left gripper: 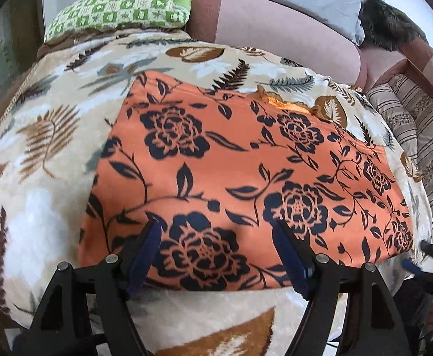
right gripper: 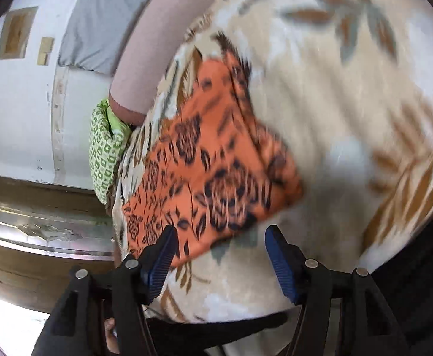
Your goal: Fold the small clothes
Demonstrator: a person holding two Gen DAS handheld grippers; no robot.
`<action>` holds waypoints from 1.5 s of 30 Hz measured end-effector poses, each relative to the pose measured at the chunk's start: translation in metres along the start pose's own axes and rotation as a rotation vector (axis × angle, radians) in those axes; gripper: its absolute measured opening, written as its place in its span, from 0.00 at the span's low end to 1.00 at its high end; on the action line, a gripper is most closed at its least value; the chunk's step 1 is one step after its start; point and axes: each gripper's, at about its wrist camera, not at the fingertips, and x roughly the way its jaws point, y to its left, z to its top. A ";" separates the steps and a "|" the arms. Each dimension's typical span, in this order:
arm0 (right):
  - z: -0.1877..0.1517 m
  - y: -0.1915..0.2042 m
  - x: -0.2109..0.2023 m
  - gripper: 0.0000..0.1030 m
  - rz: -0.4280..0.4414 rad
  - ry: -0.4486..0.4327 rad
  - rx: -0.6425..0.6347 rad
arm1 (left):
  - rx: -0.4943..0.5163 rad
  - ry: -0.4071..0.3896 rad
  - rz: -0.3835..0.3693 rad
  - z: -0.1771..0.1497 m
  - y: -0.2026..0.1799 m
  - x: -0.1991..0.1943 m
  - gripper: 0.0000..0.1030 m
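My left gripper (left gripper: 216, 231) hangs with its blue-padded jaws spread wide, holding nothing. Directly under and between the tips lies the orange cloth (left gripper: 246, 160), a small garment printed with dark navy roses and leaves. Its near edge runs just behind my fingertips, so my left jaws straddle that near hem without pinching it.

My right gripper (right gripper: 219, 246) is also spread and empty. In its own blurred view, its left pad (right gripper: 160, 255) sits over the corner of the same orange cloth (right gripper: 210, 172), while the other pad is over bare blanket just beside it. In the left view this gripper (left gripper: 424, 258) shows only at the far right edge, near the cloth's right-hand corner.

The cloth lies flat as a rough rectangle, its edges fairly straight, with a frilled orange trim peeking out along the far edge. I judge that at least one fold is already made, and that further folding to a smaller packet is left; how many layers there are I cannot tell.

It rests on a cream blanket (left gripper: 44, 160) with brown and grey leaves. Beyond are a green checked pillow (left gripper: 121, 6) and a pink bolster (left gripper: 275, 26).
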 end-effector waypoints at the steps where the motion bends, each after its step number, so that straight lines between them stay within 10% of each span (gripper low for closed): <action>1: 0.001 -0.001 0.008 0.63 -0.014 -0.009 0.007 | -0.004 0.000 -0.006 -0.001 0.000 -0.001 0.75; 9: 0.020 -0.020 0.014 0.62 0.012 -0.145 0.166 | -0.004 -0.028 -0.001 -0.004 -0.001 -0.013 0.75; 12: 0.026 -0.010 0.020 0.20 -0.029 -0.111 0.079 | 0.010 -0.011 0.017 -0.001 -0.006 -0.005 0.75; 17: 0.020 0.017 -0.001 0.20 -0.075 -0.169 -0.058 | 0.040 -0.005 0.027 0.002 -0.021 0.002 0.75; 20: 0.024 0.014 0.006 0.24 -0.122 -0.139 -0.053 | 0.044 0.001 0.031 0.006 -0.029 0.006 0.75; 23: 0.022 0.004 0.003 0.73 -0.093 -0.153 0.006 | 0.054 -0.012 0.018 0.011 -0.041 0.006 0.75; 28: 0.025 0.005 0.005 0.73 -0.064 -0.153 -0.025 | 0.091 -0.014 0.065 0.016 -0.058 0.013 0.75; 30: 0.030 0.005 0.010 0.60 -0.064 -0.145 -0.024 | 0.079 -0.005 0.074 0.017 -0.061 0.017 0.75; 32: 0.035 0.005 0.014 0.16 -0.093 -0.134 -0.033 | 0.071 0.001 0.074 0.018 -0.062 0.020 0.75; 37: 0.037 0.007 0.001 0.16 -0.149 -0.152 -0.080 | 0.085 0.010 0.082 0.020 -0.066 0.028 0.75; 40: 0.038 -0.003 0.002 0.29 -0.146 -0.093 -0.048 | 0.088 0.023 0.079 0.020 -0.066 0.033 0.75; 42: 0.037 0.003 -0.008 0.67 -0.146 -0.111 -0.095 | 0.095 0.027 0.082 0.020 -0.067 0.035 0.75; 45: 0.045 0.012 -0.031 0.69 -0.167 -0.171 -0.137 | 0.102 0.026 0.085 0.020 -0.068 0.037 0.75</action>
